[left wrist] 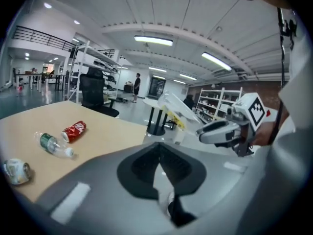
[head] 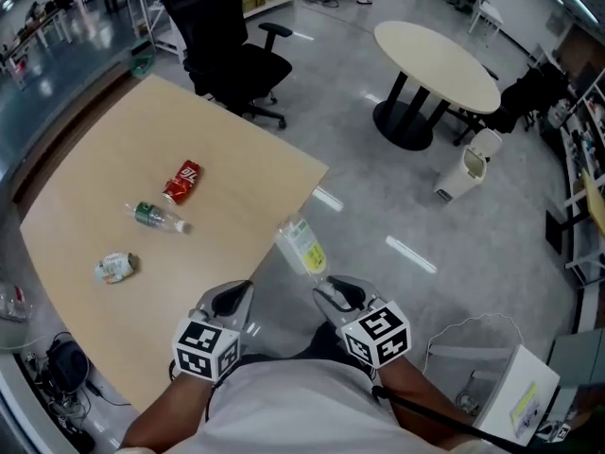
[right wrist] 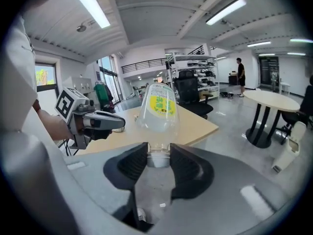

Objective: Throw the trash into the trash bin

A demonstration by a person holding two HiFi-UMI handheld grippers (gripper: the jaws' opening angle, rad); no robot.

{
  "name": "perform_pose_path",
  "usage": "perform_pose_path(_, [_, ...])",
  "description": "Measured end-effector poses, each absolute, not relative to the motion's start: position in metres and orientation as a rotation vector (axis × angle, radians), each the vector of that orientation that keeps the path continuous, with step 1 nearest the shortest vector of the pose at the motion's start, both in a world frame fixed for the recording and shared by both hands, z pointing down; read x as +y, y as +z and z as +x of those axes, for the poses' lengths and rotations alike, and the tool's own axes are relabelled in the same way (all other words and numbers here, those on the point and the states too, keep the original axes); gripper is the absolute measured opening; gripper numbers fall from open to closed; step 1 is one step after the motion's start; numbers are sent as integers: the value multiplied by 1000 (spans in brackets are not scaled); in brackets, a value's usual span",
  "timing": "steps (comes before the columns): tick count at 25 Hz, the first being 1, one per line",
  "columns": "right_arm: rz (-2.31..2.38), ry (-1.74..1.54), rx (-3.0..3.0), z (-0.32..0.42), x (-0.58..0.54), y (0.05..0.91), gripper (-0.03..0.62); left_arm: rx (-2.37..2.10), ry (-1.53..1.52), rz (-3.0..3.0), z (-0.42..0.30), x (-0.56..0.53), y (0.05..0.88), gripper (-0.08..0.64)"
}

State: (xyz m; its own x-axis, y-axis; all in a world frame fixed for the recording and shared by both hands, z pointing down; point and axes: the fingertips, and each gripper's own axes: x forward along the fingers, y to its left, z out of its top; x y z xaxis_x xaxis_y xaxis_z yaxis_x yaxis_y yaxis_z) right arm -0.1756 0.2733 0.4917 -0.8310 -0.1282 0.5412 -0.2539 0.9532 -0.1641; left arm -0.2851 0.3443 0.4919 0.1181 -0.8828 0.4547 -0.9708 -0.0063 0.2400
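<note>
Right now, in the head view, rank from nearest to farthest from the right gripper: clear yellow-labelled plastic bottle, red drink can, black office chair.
1. Clear yellow-labelled plastic bottle, held by the right gripper.
2. Red drink can, left, on the table.
3. Black office chair, beyond the table's far edge.

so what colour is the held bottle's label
Bottle label: yellow with green print; best in right gripper view.

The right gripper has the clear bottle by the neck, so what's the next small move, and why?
Probably swing the right gripper rightward, toward the white bin on the floor. Its jaws clamp the bottle by the neck, past the edge of the table, and the bin stands off to that side.
</note>
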Motion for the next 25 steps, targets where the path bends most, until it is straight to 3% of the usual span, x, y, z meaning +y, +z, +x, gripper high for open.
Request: perform_pose_path(25, [929, 476, -2528, -3, 125, 480, 144, -1288, 427, 2386, -123, 143, 473, 8])
